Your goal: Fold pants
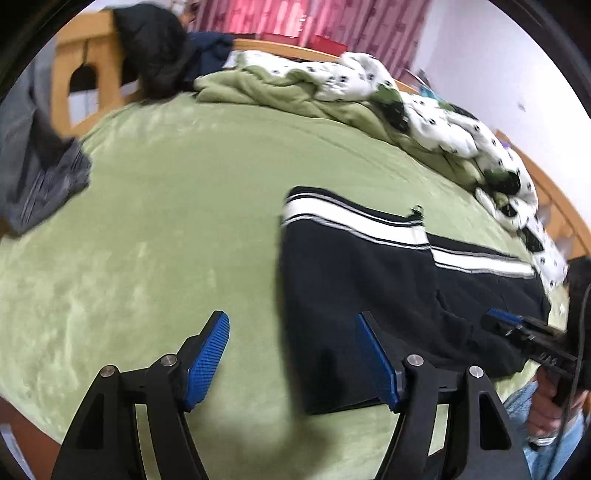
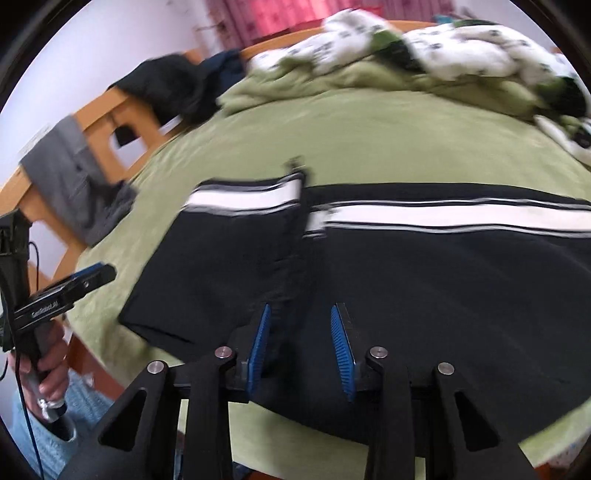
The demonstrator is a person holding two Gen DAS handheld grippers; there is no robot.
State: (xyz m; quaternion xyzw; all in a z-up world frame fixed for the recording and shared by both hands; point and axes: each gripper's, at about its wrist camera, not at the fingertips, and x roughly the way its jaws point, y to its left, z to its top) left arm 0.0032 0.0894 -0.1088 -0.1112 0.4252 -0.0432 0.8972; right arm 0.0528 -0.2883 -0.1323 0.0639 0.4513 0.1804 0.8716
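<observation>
One pair of black pants (image 1: 388, 280) lay on the green bed (image 1: 166, 229), folded over so that one shorter layer sat on a longer one. Two runs of white side stripe (image 2: 443, 216) showed along the far edge, one on each layer. The pants lay toward the near edge of the bed, well apart from the rumpled bedding at the far side.

Two tools were in play. The left hand-held gripper (image 1: 291, 354) hovered over the near left corner of the pants with its two blue pads (image 1: 208, 354) spread wide: one pad stood over bare green cover, the other over black cloth, and nothing was pinched between them. The right hand-held gripper (image 2: 301, 347) hung above the middle of the pants' near edge, its two pads partly apart with only a gap between them and the fabric lying beneath, not clamped.

One hand (image 2: 48, 373) gripped the handle of the left tool in the right wrist view, above light blue jeans.

Elsewhere lay one spotted white-and-green quilt (image 1: 424, 110), one grey garment (image 1: 40, 177) draped over the wooden bed frame (image 1: 74, 74), and one dark heap of clothing (image 1: 159, 48) beside it. Pink curtains (image 1: 295, 18) hung behind.
</observation>
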